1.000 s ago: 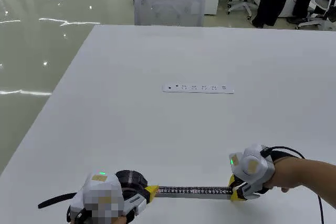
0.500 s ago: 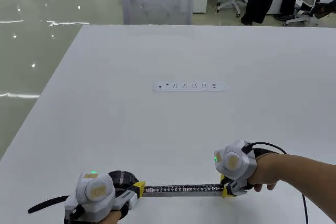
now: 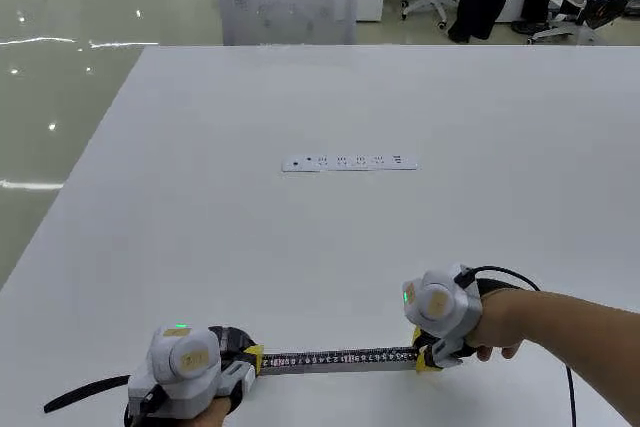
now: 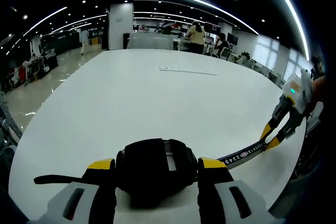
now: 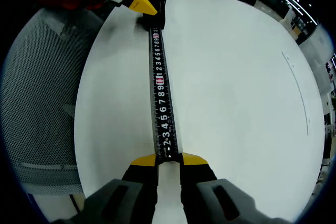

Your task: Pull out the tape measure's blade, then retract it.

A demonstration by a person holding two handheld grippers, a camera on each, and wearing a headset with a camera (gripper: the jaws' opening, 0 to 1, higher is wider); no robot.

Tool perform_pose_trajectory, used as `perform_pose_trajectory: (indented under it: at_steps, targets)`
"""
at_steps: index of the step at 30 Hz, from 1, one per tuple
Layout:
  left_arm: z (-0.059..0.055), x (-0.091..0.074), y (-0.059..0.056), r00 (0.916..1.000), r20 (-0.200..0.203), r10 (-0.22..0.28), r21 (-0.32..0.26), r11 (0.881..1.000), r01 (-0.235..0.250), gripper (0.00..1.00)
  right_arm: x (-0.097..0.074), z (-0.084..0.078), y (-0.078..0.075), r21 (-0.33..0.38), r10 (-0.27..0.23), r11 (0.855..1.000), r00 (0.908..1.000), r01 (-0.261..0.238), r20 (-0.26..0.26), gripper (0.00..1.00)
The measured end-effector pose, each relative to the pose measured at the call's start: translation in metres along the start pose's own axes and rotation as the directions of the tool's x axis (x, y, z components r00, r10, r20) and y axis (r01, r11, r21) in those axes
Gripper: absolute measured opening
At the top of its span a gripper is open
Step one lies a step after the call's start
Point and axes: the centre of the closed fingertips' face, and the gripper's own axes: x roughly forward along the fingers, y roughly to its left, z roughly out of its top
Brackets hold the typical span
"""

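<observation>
The black tape measure case rests on the white table near its front edge, and my left gripper is shut on it. Its black strap trails off to the left. The black numbered blade runs out flat to the right, also seen along the table in the right gripper view. My right gripper is shut on the blade's end hook. In the head view the left gripper is at the lower left and the right gripper at the lower middle right.
A white power strip lies flat in the middle of the table. A grey chair stands at the far edge, with office chairs and a person beyond. The table's front edge runs just below both grippers.
The head camera has shifted. The gap between the two grippers looks about the same, with the blade still stretched out between them.
</observation>
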Motion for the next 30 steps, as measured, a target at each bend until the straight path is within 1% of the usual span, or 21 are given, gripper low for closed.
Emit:
perform_pose_trajectory:
  at_steps: [6,8,10,14,16,17,18,19,21,23,30]
  targets:
    - [-0.0014,0.0011,0.0006,0.9998,-0.021,-0.007,0.021,1.000,0.007,0.58,0.0008,-0.0007,-0.0002,0.002,0.001,1.000,1.0000,-0.001,0.002,0.14]
    - [-0.0017,0.0012,0.0009,0.9998,-0.018,-0.008,0.028,1.000,0.008,0.57,0.0010,-0.0009,-0.0001,0.005,0.000,1.000,1.0000,0.000,0.005,0.13]
    - [-0.0020,0.0017,0.0013,0.9998,-0.016,-0.012,0.027,1.000,0.013,0.56,0.0009,-0.0006,-0.0002,0.005,-0.001,1.000,0.9999,0.001,0.011,0.13]
    - [-0.0021,0.0019,0.0012,0.9994,-0.028,-0.022,0.026,0.999,0.023,0.56,0.0005,-0.0004,-0.0003,0.012,-0.005,1.000,0.9997,0.004,0.025,0.14]
    - [-0.0020,0.0018,0.0012,0.9993,-0.029,-0.026,0.028,0.999,0.027,0.56,0.0002,-0.0005,-0.0007,0.010,-0.006,1.000,0.9992,0.006,0.040,0.13]
    - [-0.0021,0.0016,0.0010,0.9991,-0.030,-0.031,0.033,0.999,0.032,0.56,0.0004,0.0015,-0.0014,0.037,-0.006,0.999,0.9974,0.003,0.072,0.13]
    - [-0.0021,0.0015,0.0011,0.9990,-0.031,-0.034,0.034,0.999,0.035,0.56,0.0004,0.0008,-0.0015,0.075,-0.008,0.997,0.9959,0.001,0.090,0.13]
    - [-0.0020,0.0017,0.0012,0.9988,-0.032,-0.037,0.033,0.999,0.038,0.56,0.0000,-0.0005,-0.0016,0.049,-0.003,0.999,0.9956,-0.002,0.093,0.13]
    - [-0.0020,0.0016,0.0011,0.9984,-0.035,-0.044,0.037,0.998,0.045,0.56,-0.0004,0.0005,0.0002,0.053,-0.001,0.999,0.9956,-0.004,0.094,0.13]
    - [-0.0020,0.0013,0.0008,0.9978,-0.038,-0.053,0.041,0.998,0.055,0.56,0.0005,0.0011,0.0003,0.040,0.003,0.999,0.9958,-0.007,0.091,0.14]
    - [-0.0025,0.0004,-0.0001,0.9962,-0.047,-0.074,0.047,0.996,0.076,0.55,0.0000,0.0032,0.0014,0.063,0.014,0.998,0.9949,-0.020,0.100,0.14]
